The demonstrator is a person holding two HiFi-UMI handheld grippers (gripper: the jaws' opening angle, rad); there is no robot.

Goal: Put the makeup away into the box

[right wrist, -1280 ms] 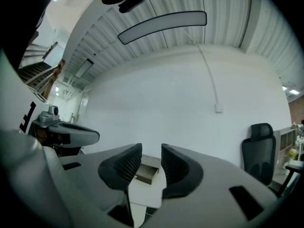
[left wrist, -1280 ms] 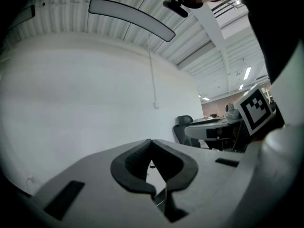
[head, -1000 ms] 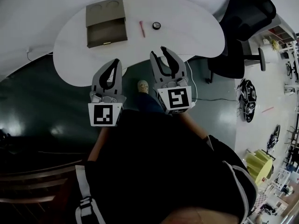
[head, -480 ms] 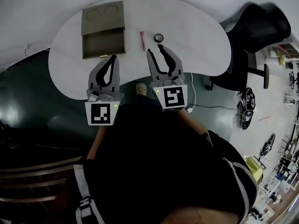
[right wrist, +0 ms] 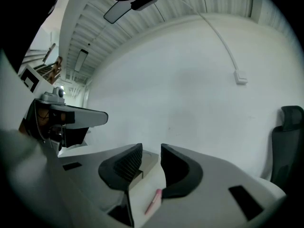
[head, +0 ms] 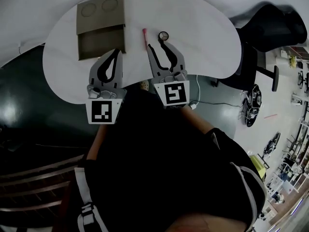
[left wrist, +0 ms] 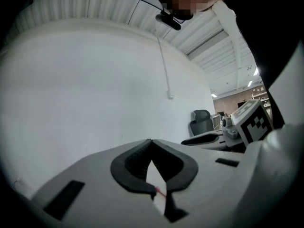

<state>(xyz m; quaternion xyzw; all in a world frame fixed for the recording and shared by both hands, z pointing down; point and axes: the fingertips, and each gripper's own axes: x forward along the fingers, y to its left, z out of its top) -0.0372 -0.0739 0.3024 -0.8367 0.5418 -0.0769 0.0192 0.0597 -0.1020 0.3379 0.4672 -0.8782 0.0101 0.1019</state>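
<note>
A tan box point(head: 100, 27) with its drawer pulled out lies at the back left of the white table point(head: 203, 37). To its right lie a pink makeup stick point(head: 144, 36) and a small round compact point(head: 163, 35). My left gripper point(head: 116, 52) hovers over the table's near edge in front of the box, tips together, empty. My right gripper point(head: 158, 44) is open just short of the stick and compact. In the right gripper view the gripper point(right wrist: 151, 148) frames the box point(right wrist: 148, 157) and the stick point(right wrist: 153, 201). In the left gripper view the gripper point(left wrist: 151, 141) is shut.
A black office chair point(head: 273, 25) stands right of the table. Dark floor point(head: 29, 105) lies below the table's curved front edge, with a white cable point(head: 200, 98) on it. A white wall point(right wrist: 190, 89) rises right behind the table.
Both grippers have moved forward from over the floor to over the table's near edge, closer to the box, the stick and the compact. Nothing was picked up.
</note>
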